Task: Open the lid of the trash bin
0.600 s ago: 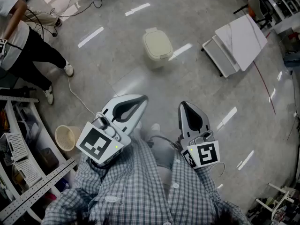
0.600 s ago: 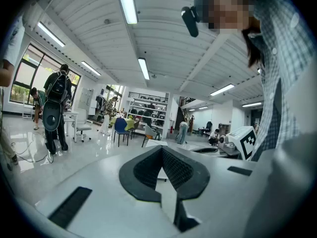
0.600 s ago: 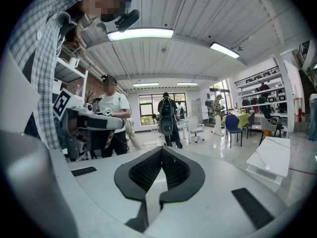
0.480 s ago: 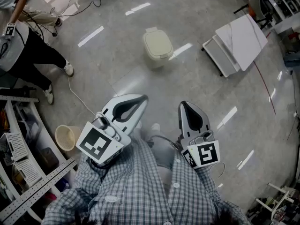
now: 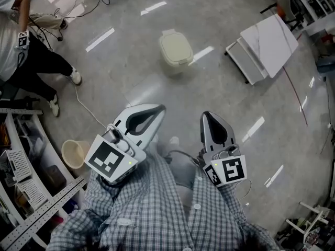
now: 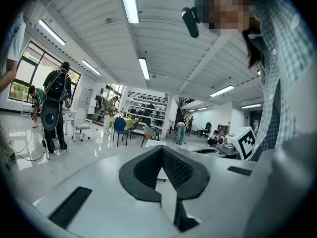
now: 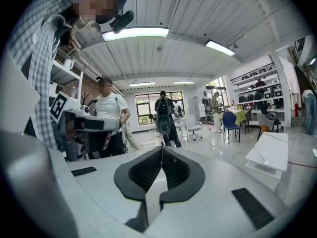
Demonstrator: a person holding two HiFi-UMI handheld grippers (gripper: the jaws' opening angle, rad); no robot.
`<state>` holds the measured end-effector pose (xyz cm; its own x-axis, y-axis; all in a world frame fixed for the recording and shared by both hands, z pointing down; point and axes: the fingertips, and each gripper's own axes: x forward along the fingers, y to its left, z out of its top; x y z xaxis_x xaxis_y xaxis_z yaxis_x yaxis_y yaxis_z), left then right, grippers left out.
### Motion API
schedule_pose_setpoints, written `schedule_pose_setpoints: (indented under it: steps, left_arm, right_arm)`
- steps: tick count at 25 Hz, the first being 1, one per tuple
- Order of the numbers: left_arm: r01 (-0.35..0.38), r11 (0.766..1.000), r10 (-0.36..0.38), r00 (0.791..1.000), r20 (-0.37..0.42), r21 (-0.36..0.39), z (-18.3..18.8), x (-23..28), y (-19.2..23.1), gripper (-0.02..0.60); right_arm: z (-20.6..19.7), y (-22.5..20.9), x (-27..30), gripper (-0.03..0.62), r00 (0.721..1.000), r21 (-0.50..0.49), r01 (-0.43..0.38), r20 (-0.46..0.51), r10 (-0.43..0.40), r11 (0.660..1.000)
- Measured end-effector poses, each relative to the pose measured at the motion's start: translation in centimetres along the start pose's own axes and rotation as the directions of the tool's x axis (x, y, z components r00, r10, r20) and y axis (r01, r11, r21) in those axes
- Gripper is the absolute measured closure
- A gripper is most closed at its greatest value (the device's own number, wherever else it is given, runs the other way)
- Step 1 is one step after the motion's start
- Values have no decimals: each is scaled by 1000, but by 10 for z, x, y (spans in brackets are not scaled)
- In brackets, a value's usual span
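The trash bin (image 5: 176, 51) stands on the grey floor (image 5: 125, 61) ahead of the person. It is a cream one, and its lid (image 5: 177, 47) lies flat and shut. It is well apart from both grippers, which are held close to the body over the checked shirt (image 5: 152, 208).

The left gripper (image 5: 155, 112) is clenched: in its own view the two dark pads meet at the tips and nothing stands between them — only the room shows beyond. The right gripper (image 5: 206, 118) is clenched in the same way and also holds nothing. Both point roughly toward the bin, but neither is near it.

So I judge that the task has not really begun. Nothing of it is done, and the whole is left: to come up to the bin, to find the edge or the catch of the lid — I cannot make it out from here — and to raise it.

A white panel (image 5: 267, 41) lies to the right of the bin. A small round basket (image 5: 73, 153) is at the left, and another person (image 5: 21, 46) stands at the far left.
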<state>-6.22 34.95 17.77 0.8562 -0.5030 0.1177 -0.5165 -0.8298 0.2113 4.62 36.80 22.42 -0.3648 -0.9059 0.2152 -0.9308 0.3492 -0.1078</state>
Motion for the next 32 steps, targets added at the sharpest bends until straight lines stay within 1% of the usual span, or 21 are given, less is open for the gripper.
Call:
schedule_pose_setpoints:
  steps: [2, 6, 8, 15, 17, 20, 23, 30, 32]
  left_arm:
    - [11, 1000, -11, 1000, 3, 1, 1, -2, 0, 577]
    - [18, 1000, -18, 1000, -15, -5, -4, -5, 4, 577]
    - [16, 1000, -17, 999, -30, -14, -8, -7, 8, 577]
    - [32, 999, -33, 999, -17, -23, -6, -16, 25, 577]
    - [46, 999, -46, 999, -10, -19, -5, -16, 29, 577]
    - [69, 998, -69, 997, -23, -12, -9, -20, 30, 577]
    - [83, 997, -83, 997, -10, 1, -6, -24, 32, 577]
    - [102, 995, -102, 995, 0, 3, -8, -29, 32, 577]
    - [103, 995, -103, 995, -16, 9, -10, -30, 31, 577]
  right_arm:
    - [0, 1, 1, 576, 1000, -6, 4, -8, -4, 1000]
    - [1, -1, 5, 576, 1000, -38, 8, -5, -8, 999]
    - [1, -2, 7, 576, 1000, -30, 23, -1, -24, 999]
    - [-2, 10, 13, 576, 998, -22, 63, -5, -63, 998]
    - [-3, 14, 13, 576, 997, -14, 82, -9, -82, 997]
    - [-8, 18, 12, 576, 994, -7, 104, -15, -104, 995]
    - [-9, 23, 11, 576, 993, -7, 121, -7, -121, 993]
    - [-11, 31, 5, 576, 990, -32, 144, -5, -144, 989]
    - [-13, 30, 3, 576, 990, -38, 143, -11, -144, 989]
